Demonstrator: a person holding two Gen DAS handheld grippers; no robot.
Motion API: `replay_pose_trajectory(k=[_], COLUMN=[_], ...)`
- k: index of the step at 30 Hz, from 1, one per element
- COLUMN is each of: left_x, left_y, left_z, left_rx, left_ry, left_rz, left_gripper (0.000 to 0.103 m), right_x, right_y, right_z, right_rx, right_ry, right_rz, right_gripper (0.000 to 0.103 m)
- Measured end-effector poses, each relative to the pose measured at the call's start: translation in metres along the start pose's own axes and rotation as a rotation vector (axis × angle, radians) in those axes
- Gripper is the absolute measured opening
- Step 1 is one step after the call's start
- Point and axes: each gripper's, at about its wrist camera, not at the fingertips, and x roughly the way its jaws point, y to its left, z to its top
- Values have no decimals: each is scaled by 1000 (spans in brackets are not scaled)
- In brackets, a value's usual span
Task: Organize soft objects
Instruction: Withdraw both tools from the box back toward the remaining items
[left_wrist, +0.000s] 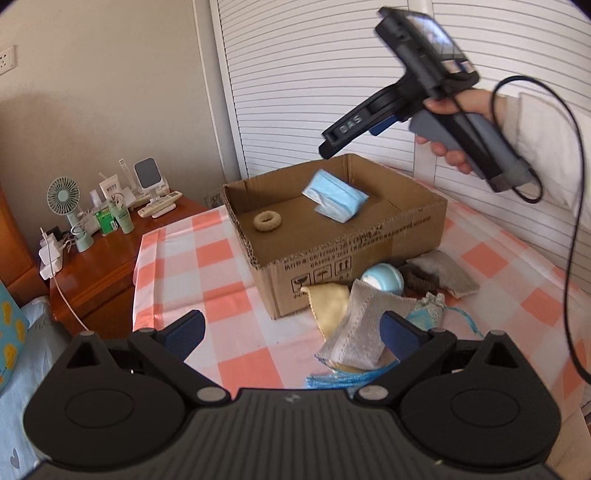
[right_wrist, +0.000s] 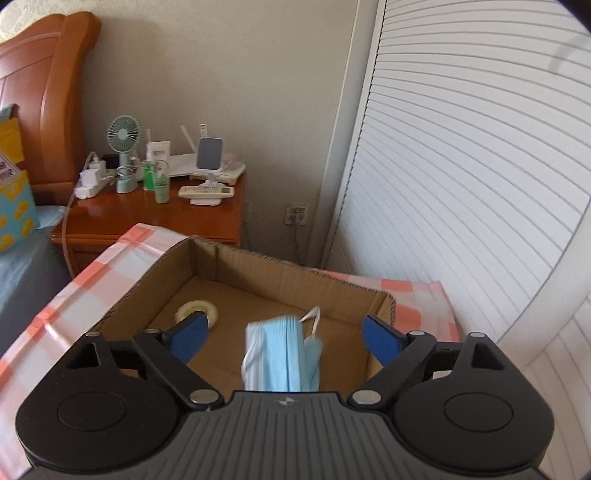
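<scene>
Both grippers we hold stand released. Our right gripper (right_wrist: 282, 338) hangs above the cardboard box (left_wrist: 369, 236), its blue pads spread wide with air on both sides of the blue face masks (right_wrist: 280, 354), which touch neither pad. In the left wrist view that stack of masks (left_wrist: 334, 199) shows tilted over the box floor, below the right gripper (left_wrist: 328, 142); we cannot tell whether it rests there or is in the air. Our left gripper (left_wrist: 291, 334) is equally wide open over the checked tablecloth (left_wrist: 207, 266), holding nothing, with its right pad just in front of a grey woven cloth (left_wrist: 364, 325).

The box is open-topped, low-walled and corrugated, its cut rim rough and its front printed with black symbols. Inside lies a pale, fuzzy ring (left_wrist: 266, 220) near the left wall, well apart from the masks; most of the brown floor between them is bare. The pleated masks look thin and papery, with white ear loops.

Outside the box, against its near right corner, sits a heap of soft things: a yellow cloth (left_wrist: 330, 306), the grey cloth, a light blue ball (left_wrist: 382, 278), a brown knitted piece (left_wrist: 419, 280) and a grey padded pouch (left_wrist: 447, 271). Left of the box the glossy cloth is free up to the table's edge. Beyond that edge stands a polished wooden nightstand (left_wrist: 110, 254), crowded with a small green fan (left_wrist: 63, 197) and bottles. White louvred doors (left_wrist: 314, 85) close off the space behind the box.
</scene>
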Motion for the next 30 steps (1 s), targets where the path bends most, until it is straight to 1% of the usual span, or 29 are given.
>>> replay_pose_trajectory(k=[2, 6, 11, 15, 18, 25, 30], left_x=[-3, -12, -23, -31, -35, -26, -15], left_y=[-1, -6, -11, -16, -17, -19, -23], left_z=[-4, -14, -27, -36, -42, -51, -54], left_rx=[1, 4, 17, 32, 32, 17, 1], left_ry=[4, 0, -6, -5, -6, 29, 53], left_rz=[3, 0, -4, -5, -9, -24, -37], left_gripper=[101, 101, 101, 101, 101, 102, 102], right_x=[-17, -61, -108, -133, -137, -127, -120], right_y=[5, 19, 39, 56, 67, 77, 73], right_z=[-8, -30, -65, -94, -114, -167, -199], right_rx=[-1, -20, -41, -64, -71, -68, 14], right_ry=[-4, -9, 10, 20, 50, 124, 164], right_rz=[8, 19, 16, 25, 38, -3, -1], right_gripper=[99, 103, 103, 103, 103, 103, 103])
